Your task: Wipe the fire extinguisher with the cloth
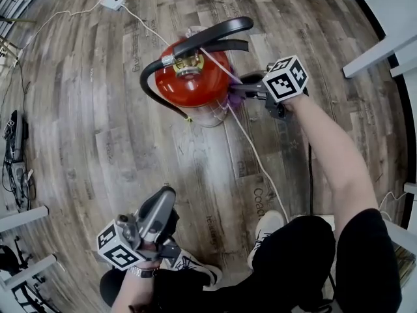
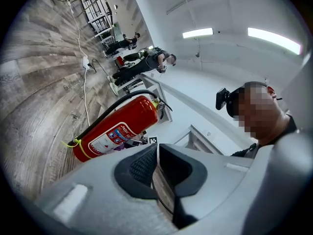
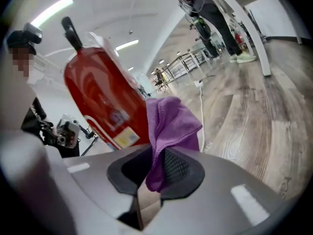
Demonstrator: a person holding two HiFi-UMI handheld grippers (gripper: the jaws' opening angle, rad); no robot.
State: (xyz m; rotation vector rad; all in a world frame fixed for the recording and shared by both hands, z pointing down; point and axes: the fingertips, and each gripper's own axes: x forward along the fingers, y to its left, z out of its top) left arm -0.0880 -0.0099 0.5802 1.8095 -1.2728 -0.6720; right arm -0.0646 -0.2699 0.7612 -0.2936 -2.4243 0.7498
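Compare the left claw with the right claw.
The left claw is shut and empty; the right claw is shut on a purple cloth. The left claw sits close by the person's legs; the right claw reaches out beside the fire extinguisher. Both carry a marker cube.

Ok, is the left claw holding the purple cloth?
No, the purple cloth is pinched in the right claw; the left claw is shut and empty.
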